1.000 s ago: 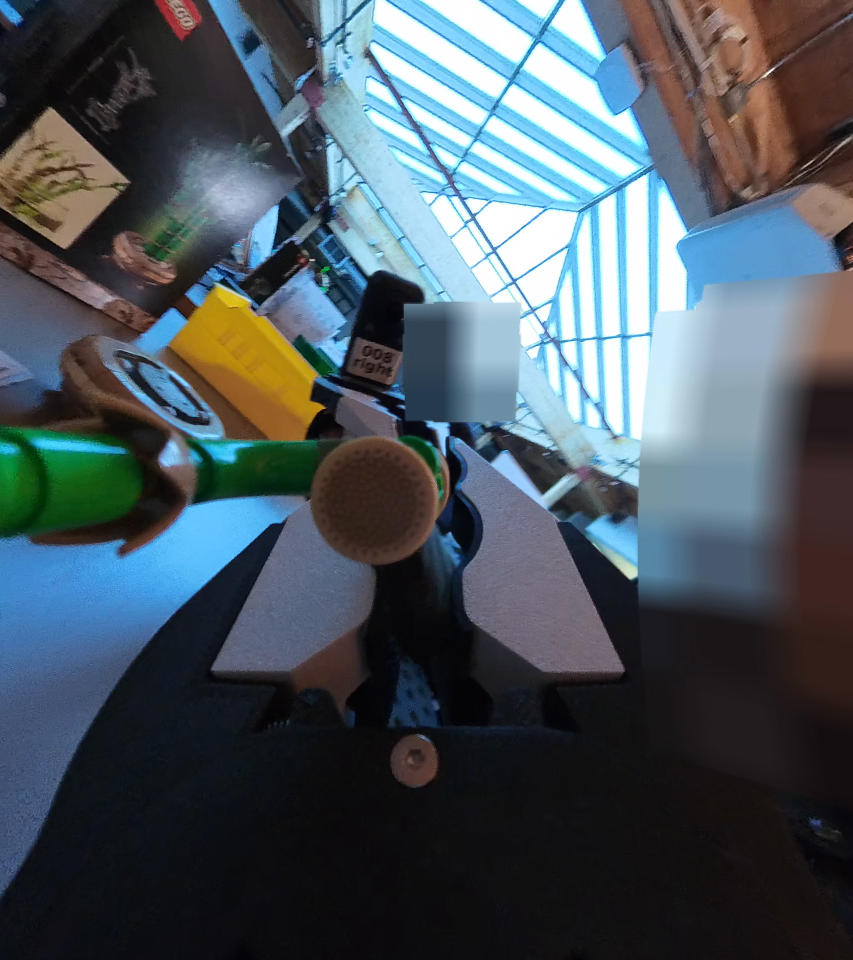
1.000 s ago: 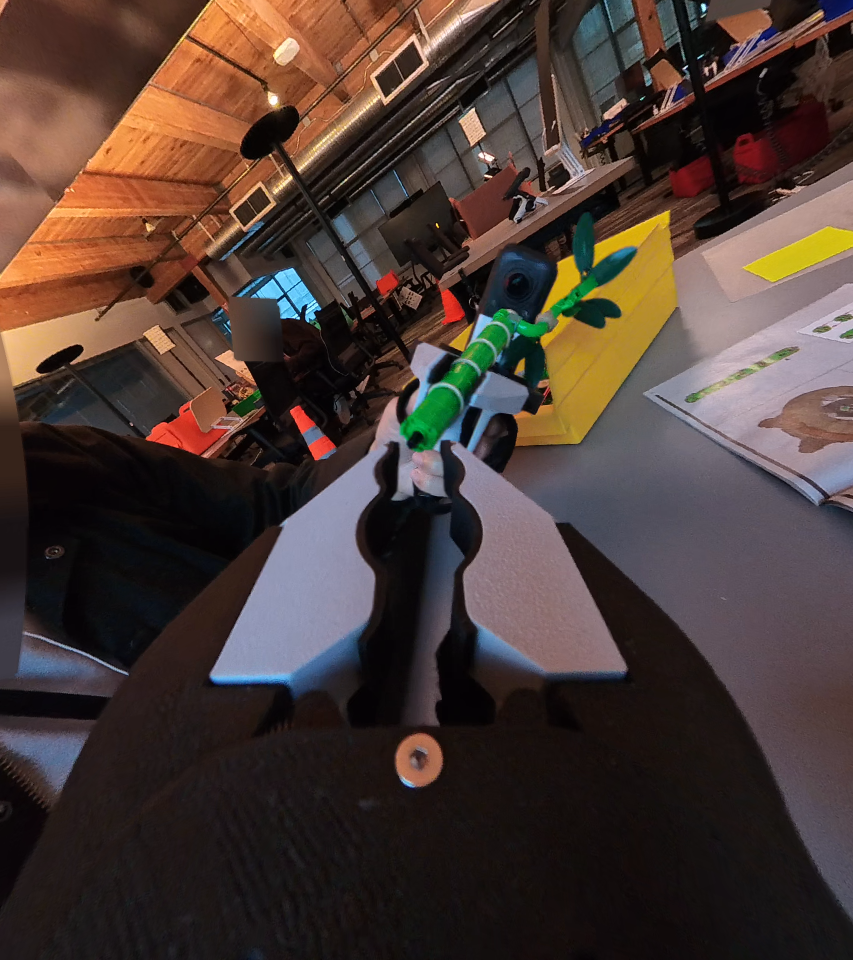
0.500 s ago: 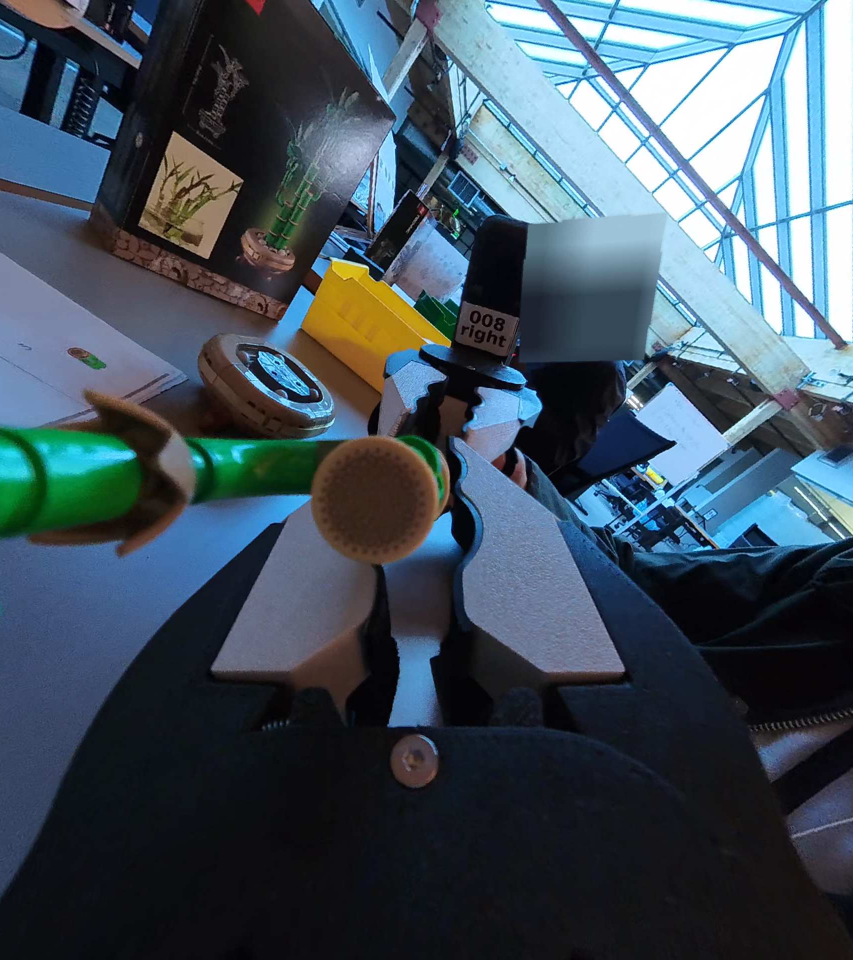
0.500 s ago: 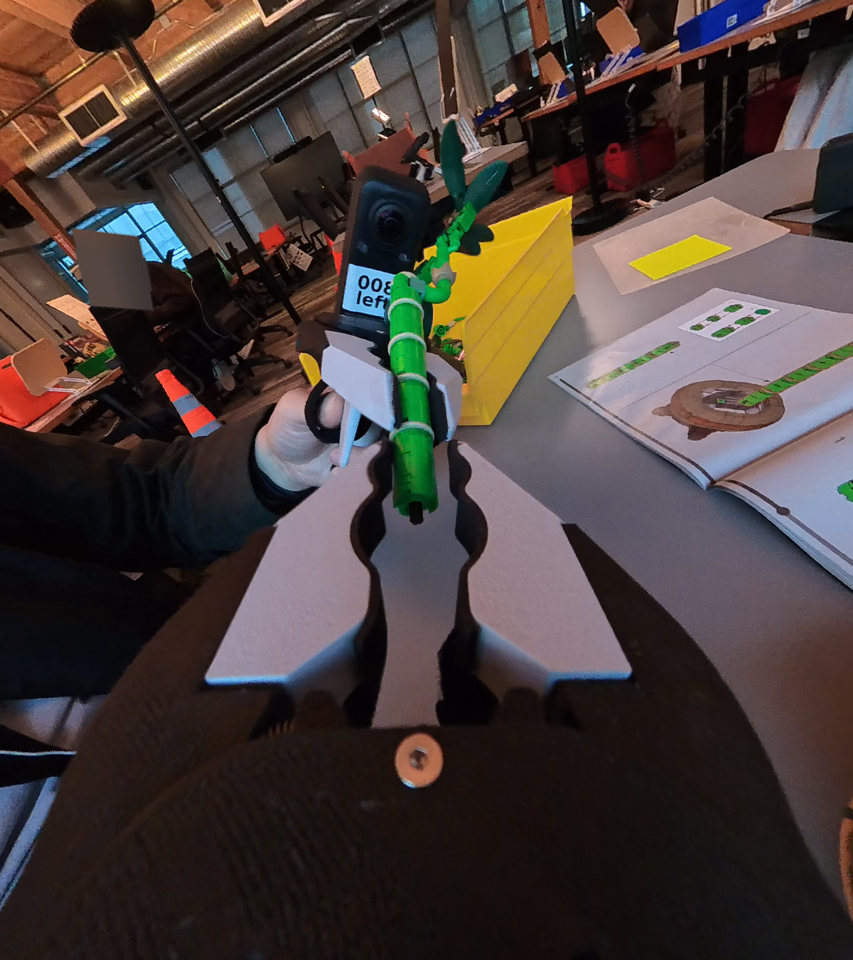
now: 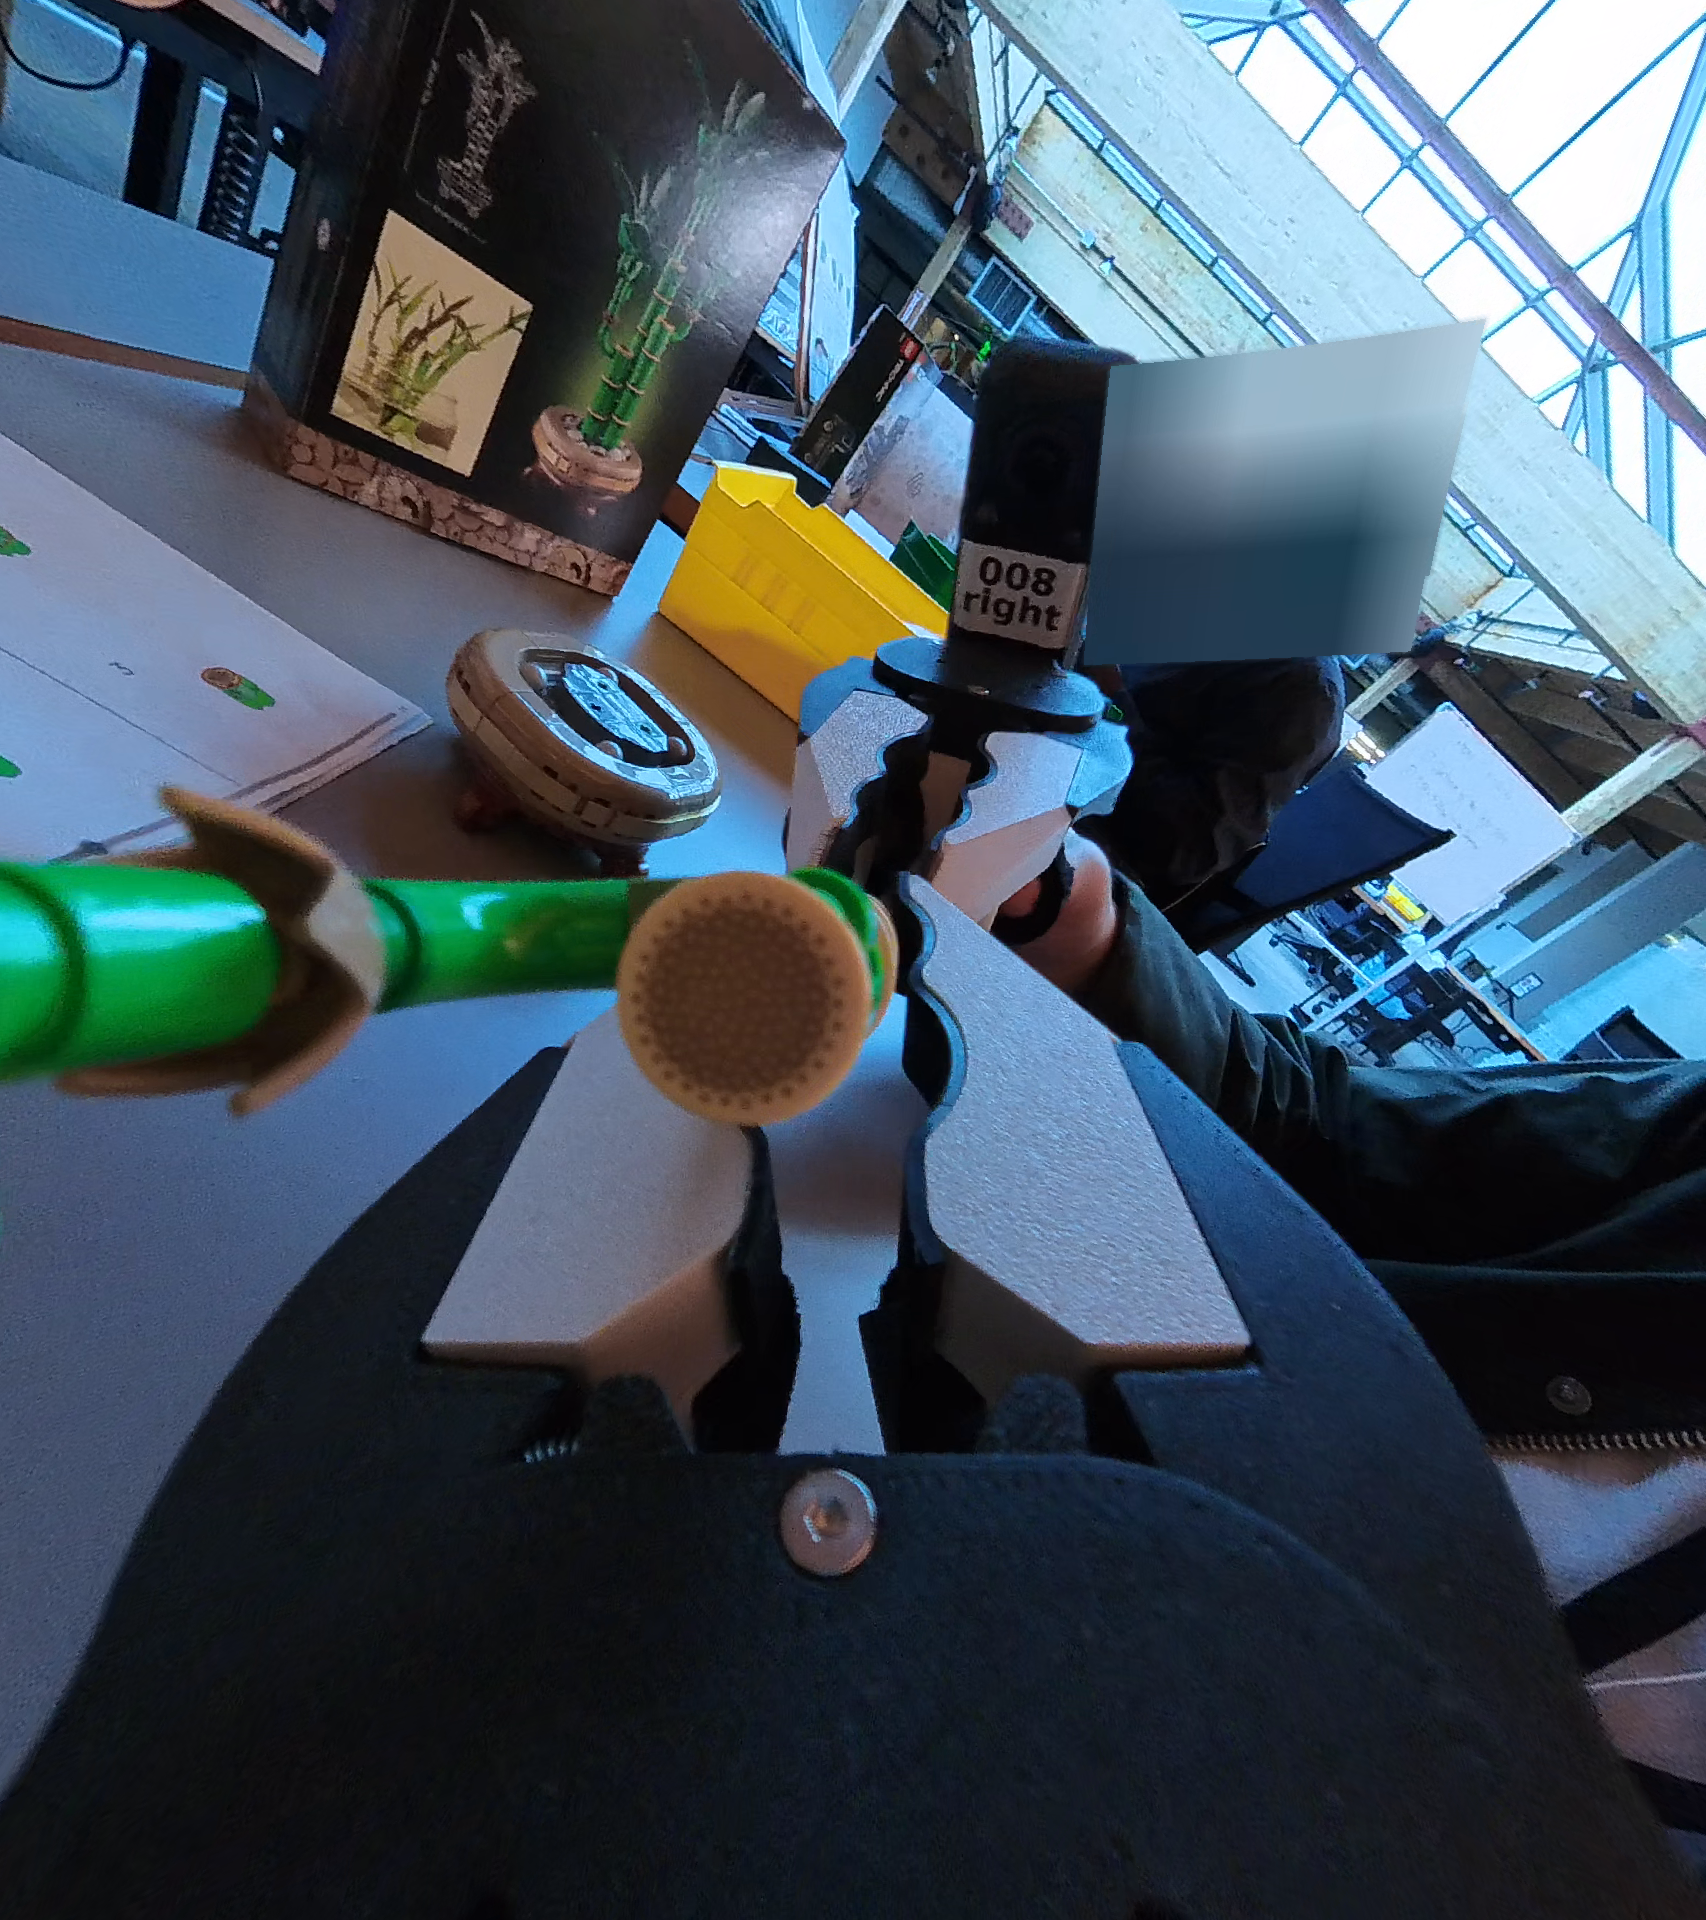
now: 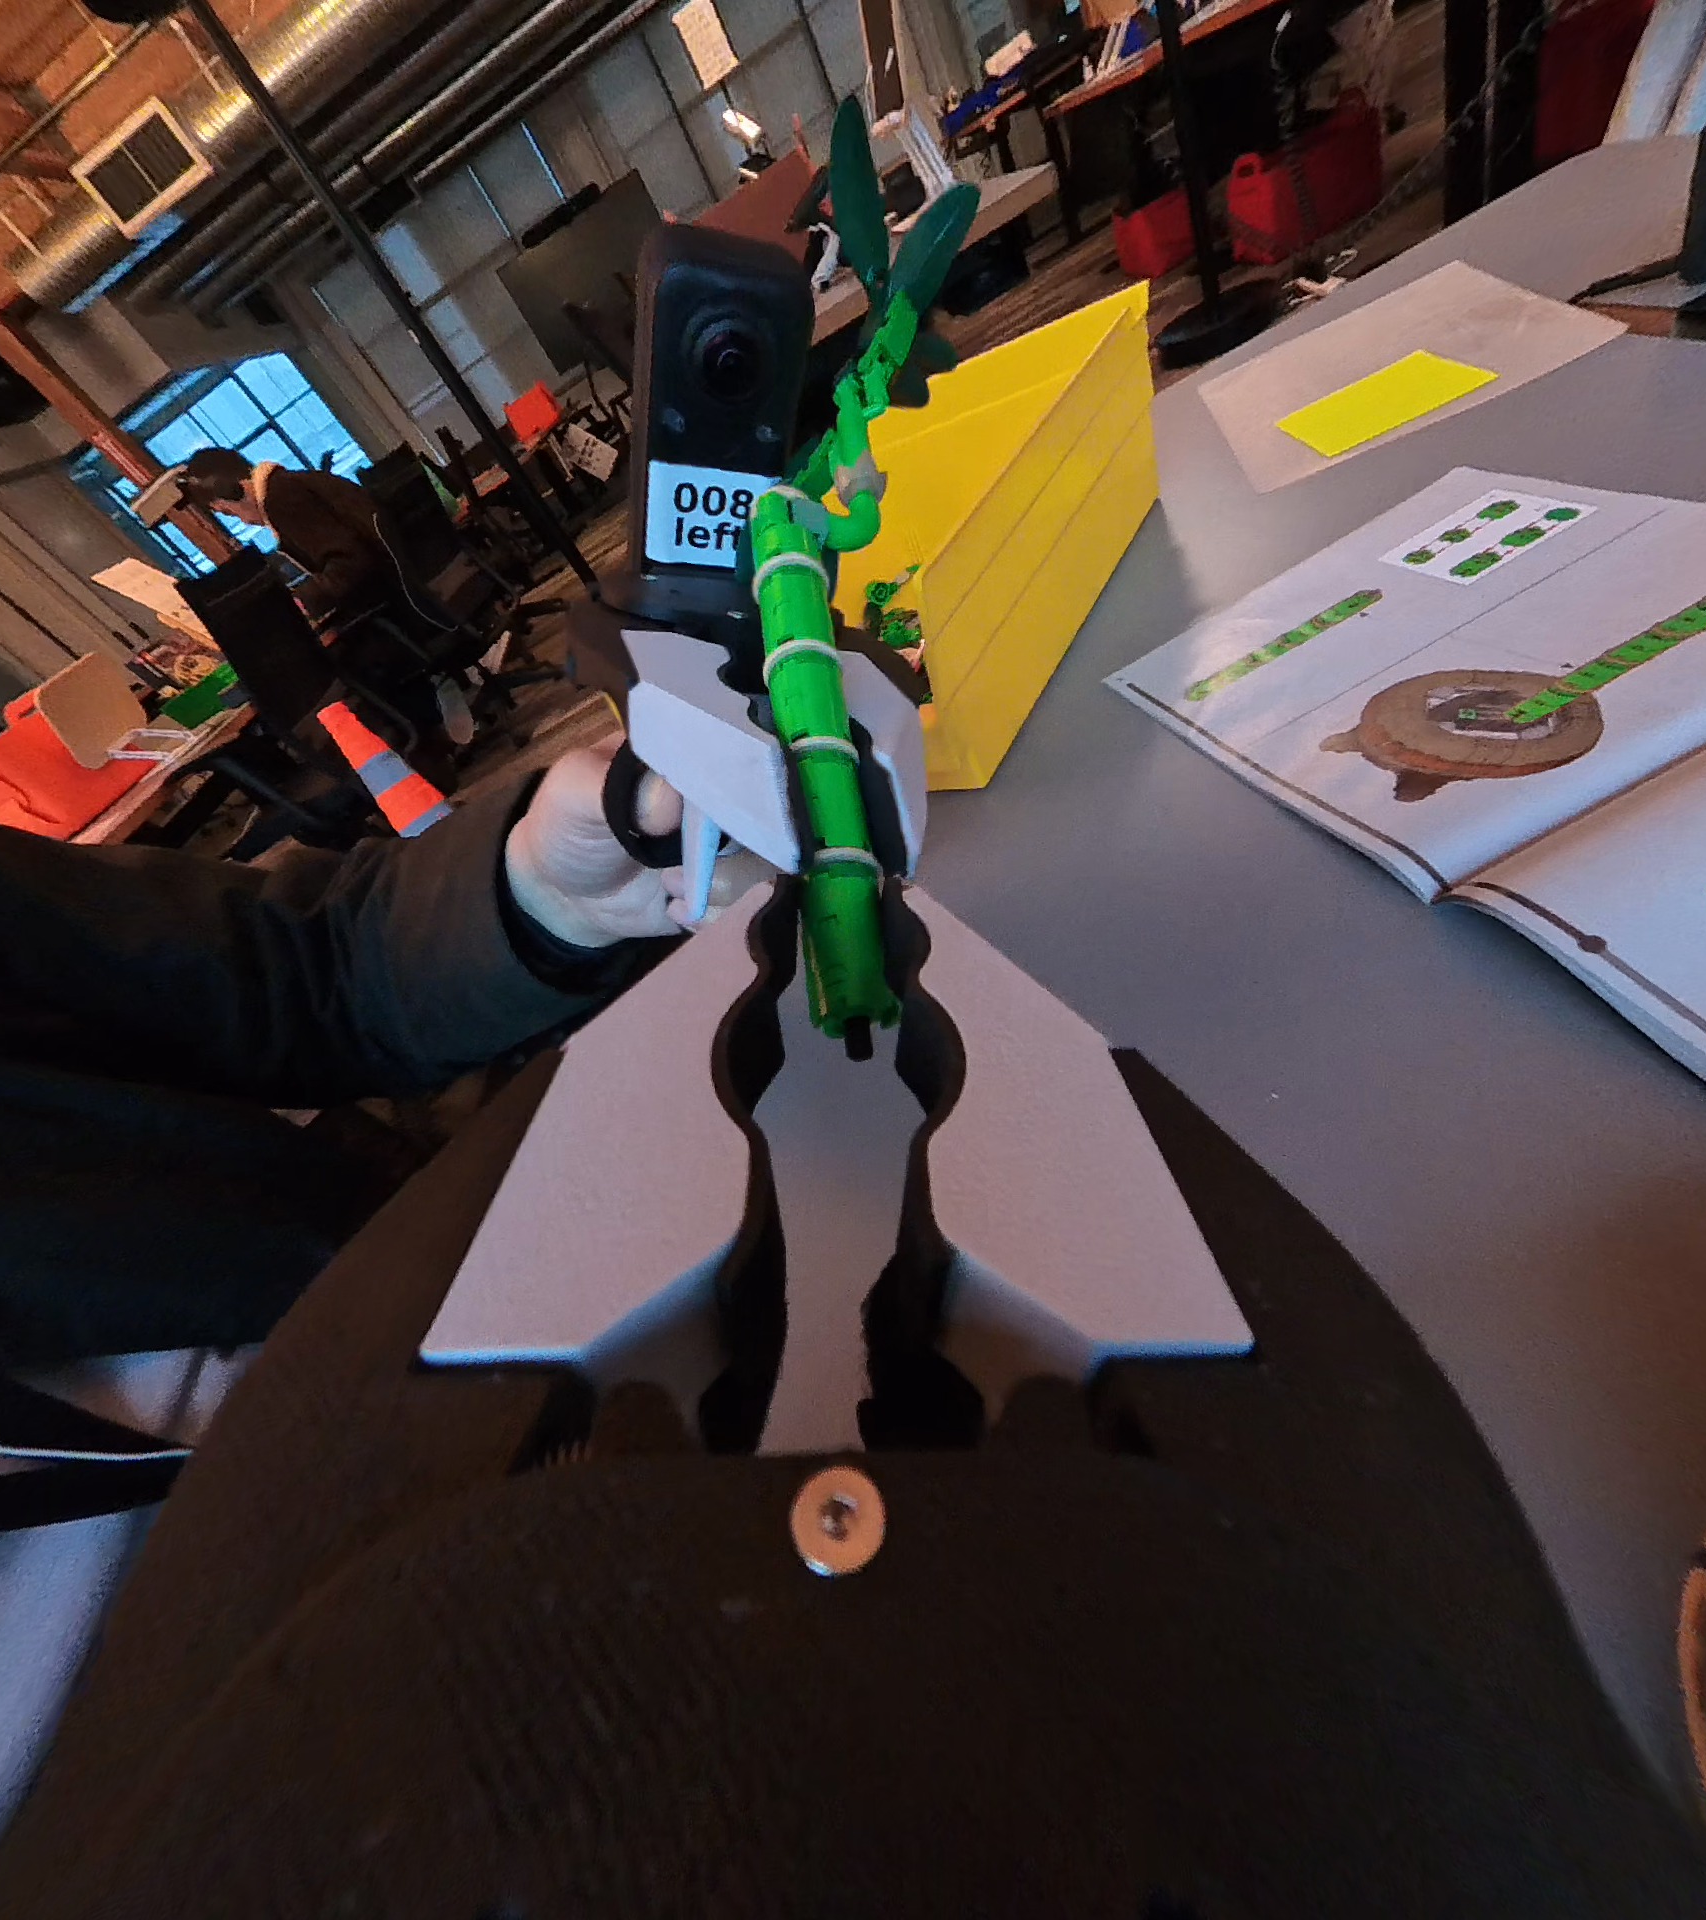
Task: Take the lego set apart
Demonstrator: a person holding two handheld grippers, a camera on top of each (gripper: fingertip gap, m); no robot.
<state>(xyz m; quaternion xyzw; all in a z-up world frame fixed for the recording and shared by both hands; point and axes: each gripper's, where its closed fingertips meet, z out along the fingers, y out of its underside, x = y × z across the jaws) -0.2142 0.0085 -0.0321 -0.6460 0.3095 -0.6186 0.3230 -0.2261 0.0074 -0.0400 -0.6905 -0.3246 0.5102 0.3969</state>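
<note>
A green lego bamboo stalk (image 5: 153, 966) with tan rings lies across my left gripper (image 5: 880, 925), which is shut on it near its lower end. A round tan studded disc (image 5: 745, 997) sits by the left fingertip. In the right wrist view the stalk (image 6: 807, 707) rises to dark green leaves (image 6: 890, 249). My right gripper (image 6: 844, 904) faces the left gripper (image 6: 797, 758), and its fingertips press on the stalk's bottom end. The right gripper also shows in the left wrist view (image 5: 932, 810). The tan lego pot base (image 5: 584, 748) stands on the grey table.
An open instruction booklet (image 6: 1514, 727) lies on the table (image 6: 1192, 1039). A yellow bin (image 6: 1025, 520) stands behind the grippers, and the dark lego box (image 5: 537, 281) stands beyond the pot base. A person's dark sleeves reach in from the near side. Less than 4 cm separates the two grippers' tips.
Both grippers tilted down from the ceiling toward the table. My right gripper opened, moved up to the stalk's bottom end and closed around it. My left gripper kept hold of the stalk.
</note>
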